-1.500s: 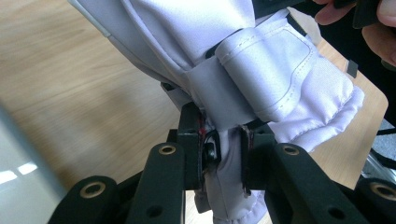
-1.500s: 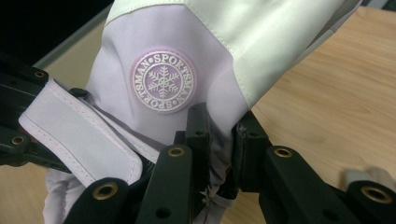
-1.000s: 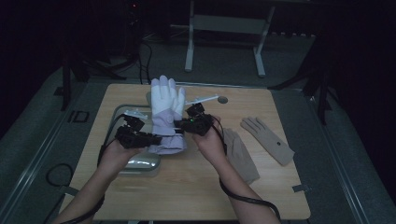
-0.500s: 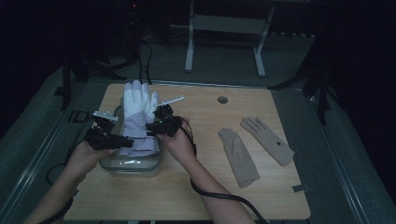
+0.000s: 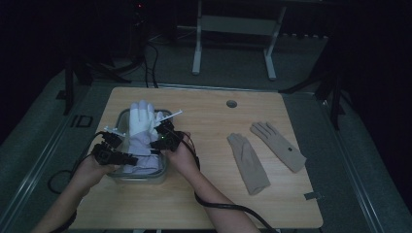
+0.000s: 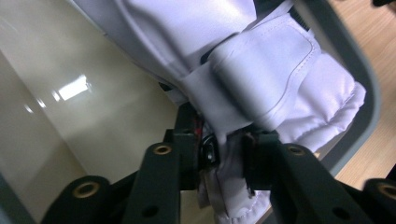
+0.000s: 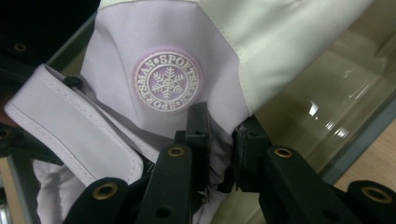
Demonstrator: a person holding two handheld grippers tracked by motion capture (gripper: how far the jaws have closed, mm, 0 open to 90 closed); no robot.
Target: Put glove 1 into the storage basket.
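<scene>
Item: ski glove [image 5: 141, 133], white and lilac, padded, with a round snowflake badge [image 7: 167, 81] near the cuff. It is held over a clear bin [image 5: 163, 171], cuff end down inside the walls, fingers resting across the far rim.

Left gripper [image 6: 226, 156]: cuff fabric lies between the jaws; the jaws have just been opening slightly, and whether the pads still press on the cloth cannot be told. Right gripper [image 7: 219, 140]: jaws nearly together, clamped on the lilac cuff just below the badge.

Step in hand, as judged: the glove is being set into the bin.
- The cuff should be lowered until it rests on the bin floor before the right grip is let go.
- The fingers should be folded in from the far rim, or the glove may spring out over it.
- The strap [image 6: 261, 70] should be kept clear of the jaws so it is not dragged out on withdrawal.

Surface: pale wooden table [image 5: 209, 204], with a round cable hole [image 5: 231, 104] well beyond the bin. Two tan gloves [image 5: 266, 154] lie flat, well right of the bin.

Room: dark; a grey floor and a metal frame [image 5: 233, 29] are seen far behind the bin.
</scene>
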